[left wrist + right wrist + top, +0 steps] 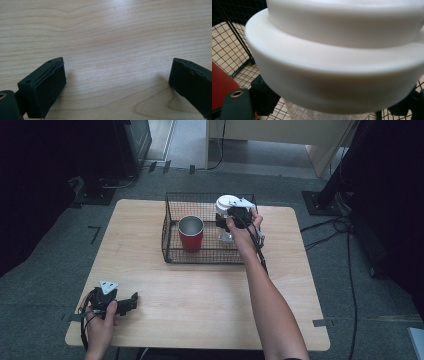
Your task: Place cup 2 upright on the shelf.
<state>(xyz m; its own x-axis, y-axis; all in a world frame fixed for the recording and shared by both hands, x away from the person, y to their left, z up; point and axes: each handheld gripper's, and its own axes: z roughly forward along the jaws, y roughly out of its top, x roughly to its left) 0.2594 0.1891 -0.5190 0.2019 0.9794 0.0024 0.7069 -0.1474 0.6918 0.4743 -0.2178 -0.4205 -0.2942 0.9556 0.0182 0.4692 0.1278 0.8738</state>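
A clear plastic cup (226, 236) with a wide white lid (226, 201) stands in the right half of a black wire basket (170, 200). My right gripper (225, 222) is shut on the cup just under the lid. In the right gripper view the white lid (337, 62) looms close, the clear cup wall (312, 115) shows below it, and my right gripper (334, 110) has a black jaw on either side of the cup. A red cup (191, 237) with a silvery inside stands in the basket's left half. My left gripper (131, 301) rests open on the table (210, 295), nothing between its jaws.
The basket sits at the back middle of the wooden table. The red cup (220, 87) is close beside the held cup, on its left. My left gripper (117, 80) lies over bare wood (112, 37). Cables and stands are on the floor around the table.
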